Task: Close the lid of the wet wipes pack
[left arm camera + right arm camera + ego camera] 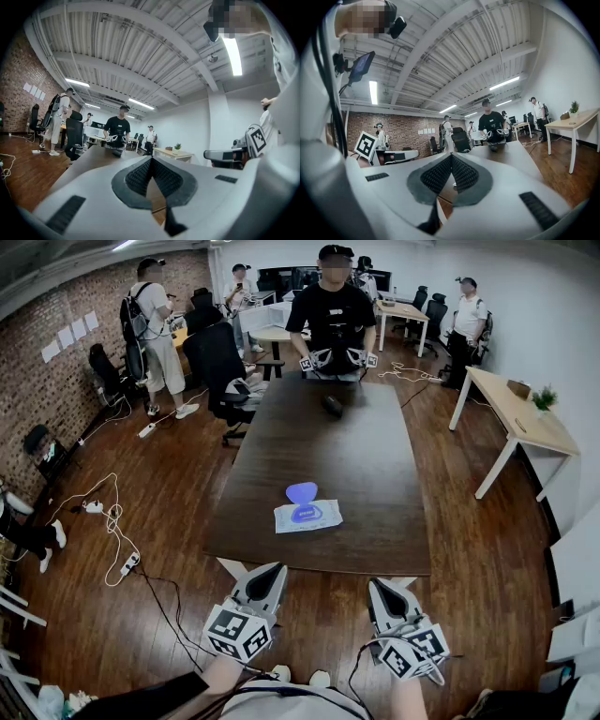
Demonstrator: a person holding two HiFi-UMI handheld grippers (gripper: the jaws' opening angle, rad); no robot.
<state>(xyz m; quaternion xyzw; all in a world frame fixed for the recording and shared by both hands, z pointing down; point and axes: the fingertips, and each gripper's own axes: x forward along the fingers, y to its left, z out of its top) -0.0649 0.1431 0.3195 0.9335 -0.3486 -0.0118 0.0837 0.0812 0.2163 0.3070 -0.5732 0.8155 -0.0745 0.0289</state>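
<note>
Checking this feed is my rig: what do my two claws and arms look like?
Both the left claw and right claw have pale grey shells, dark ribbed pads and cubes of black-and-white square markers. A black cable runs by the right one; the left arm wears a dark sleeve.

No readable text, pack (307,515) label illegible

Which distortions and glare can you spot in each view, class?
Head view: fisheye bows the table edges, the wet wipes pack is sharp. Left gripper view: ceiling light blows out white. Right gripper view: ceiling beams curve, corners black.
</note>
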